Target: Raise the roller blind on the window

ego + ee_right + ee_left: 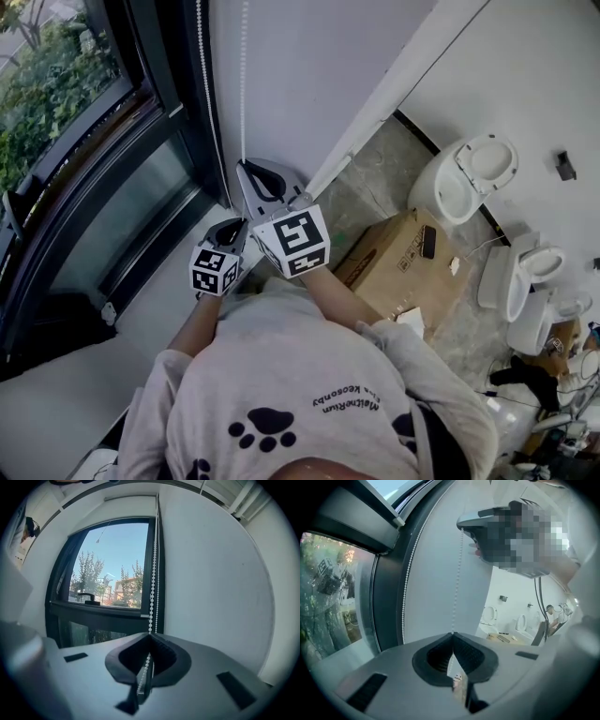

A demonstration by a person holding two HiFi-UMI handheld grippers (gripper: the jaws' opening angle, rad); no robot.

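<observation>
A white bead chain (244, 94) hangs in two strands down the white wall beside the dark-framed window (66, 141). My right gripper (246, 169) is shut on the right-hand strand, and in the right gripper view the beads (153, 573) run from its closed tips (150, 634) straight up past the window glass (112, 569). My left gripper (228, 228) sits just below and left of it. In the left gripper view it (452, 634) is shut on the same strand (458, 583), which rises to the right gripper (464, 523). The second strand (410, 573) hangs free by the frame. The glass is uncovered.
A pale windowsill (169, 300) lies under the grippers. On the floor to the right stand a cardboard box (394, 262) and several white toilets (469, 178). A black window handle (86, 595) sticks out from the lower frame.
</observation>
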